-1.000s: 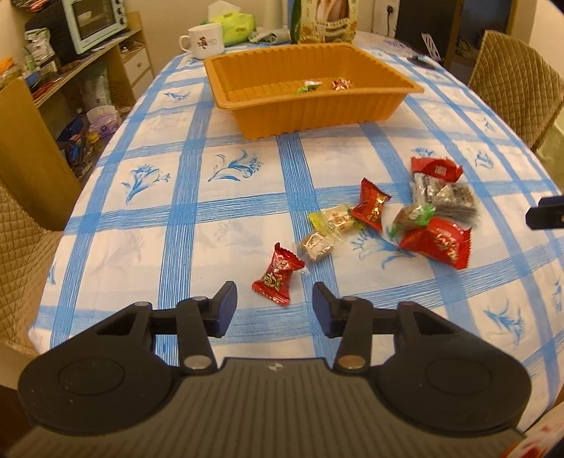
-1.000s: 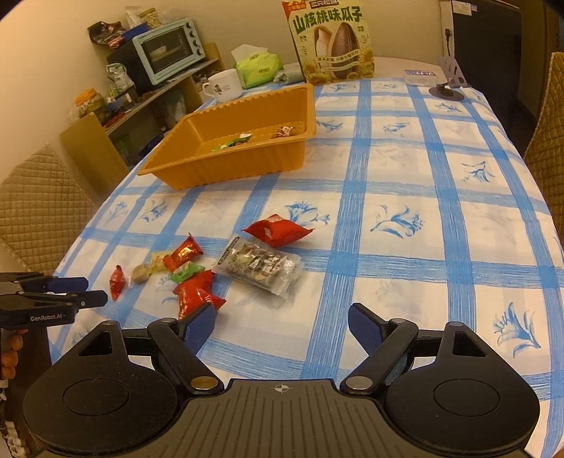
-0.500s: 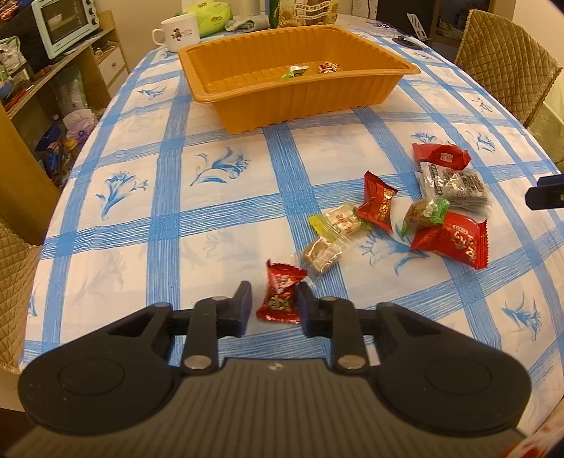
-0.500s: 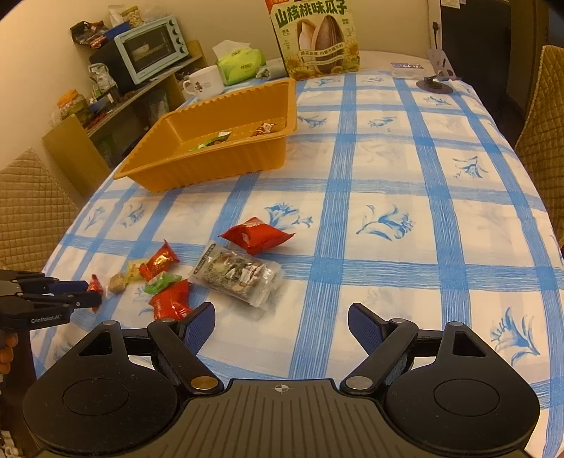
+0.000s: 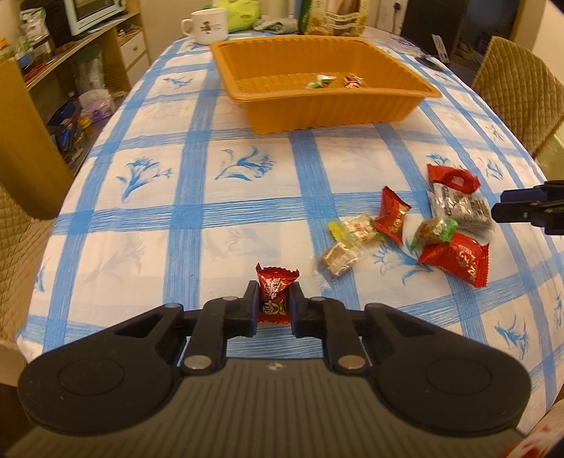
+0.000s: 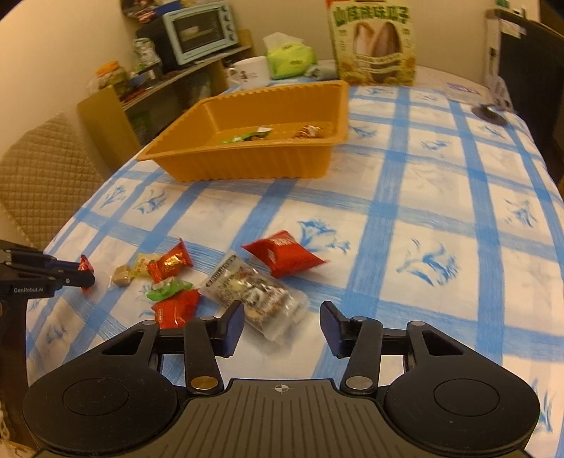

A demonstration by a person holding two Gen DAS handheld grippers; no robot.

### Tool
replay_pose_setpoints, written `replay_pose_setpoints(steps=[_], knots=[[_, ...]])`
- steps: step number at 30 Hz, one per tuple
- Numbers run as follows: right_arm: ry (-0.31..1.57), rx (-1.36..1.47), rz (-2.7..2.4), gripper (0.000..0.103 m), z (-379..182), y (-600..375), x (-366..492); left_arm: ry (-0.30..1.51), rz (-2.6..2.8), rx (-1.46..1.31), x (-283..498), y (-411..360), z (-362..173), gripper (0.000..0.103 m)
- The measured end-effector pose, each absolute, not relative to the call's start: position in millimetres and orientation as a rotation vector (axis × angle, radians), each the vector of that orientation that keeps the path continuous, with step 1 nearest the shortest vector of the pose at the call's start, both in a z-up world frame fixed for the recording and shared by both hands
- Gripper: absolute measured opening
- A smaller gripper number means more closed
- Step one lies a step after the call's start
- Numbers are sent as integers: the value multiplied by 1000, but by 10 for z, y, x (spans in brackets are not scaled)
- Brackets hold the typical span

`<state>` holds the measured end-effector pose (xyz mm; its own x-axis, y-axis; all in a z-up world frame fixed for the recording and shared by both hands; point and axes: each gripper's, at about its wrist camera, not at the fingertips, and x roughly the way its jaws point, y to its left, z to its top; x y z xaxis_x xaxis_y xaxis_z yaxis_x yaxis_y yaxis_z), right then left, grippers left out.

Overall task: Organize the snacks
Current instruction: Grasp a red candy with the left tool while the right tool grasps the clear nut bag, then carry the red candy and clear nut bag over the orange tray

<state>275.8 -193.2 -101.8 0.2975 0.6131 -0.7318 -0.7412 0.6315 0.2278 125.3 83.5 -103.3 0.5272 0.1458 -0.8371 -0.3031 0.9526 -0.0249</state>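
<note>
The left tongs (image 5: 273,306) clench a small red foil-wrapped candy (image 5: 275,294) low over the bench (image 5: 197,218); its slick wrapper may slip before reaching the orange plastic tray (image 5: 317,105). The right tongs (image 6: 282,326) gape empty.

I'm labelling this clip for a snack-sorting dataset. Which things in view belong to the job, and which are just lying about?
Job:
- small red candy, clamped in the left tongs
- orange tray, two sweets already inside
- loose snack pile on the tablecloth
- right tongs, open near the clear mixed-snack pack

Lying about:
- white mug
- sunflower-seed box
- toaster oven
- tissue pack
</note>
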Motion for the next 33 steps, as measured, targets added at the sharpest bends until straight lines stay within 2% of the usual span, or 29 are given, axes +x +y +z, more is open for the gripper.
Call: replay_pose_setpoints(steps=[20, 22, 23, 33], knots=[[830, -531, 1181, 48, -1293, -1371, 2789, 966, 348, -260, 987, 932, -957, 15], [813, -538, 1179, 45, -1314, -1373, 2748, 965, 349, -259, 986, 927, -954, 15], [824, -524, 1181, 40, -1314, -1371, 2747, 965, 350, -259, 985, 923, -951, 15], [829, -474, 1123, 38, -1232, -1403, 2697, 961, 356, -250, 962, 897, -900, 15]])
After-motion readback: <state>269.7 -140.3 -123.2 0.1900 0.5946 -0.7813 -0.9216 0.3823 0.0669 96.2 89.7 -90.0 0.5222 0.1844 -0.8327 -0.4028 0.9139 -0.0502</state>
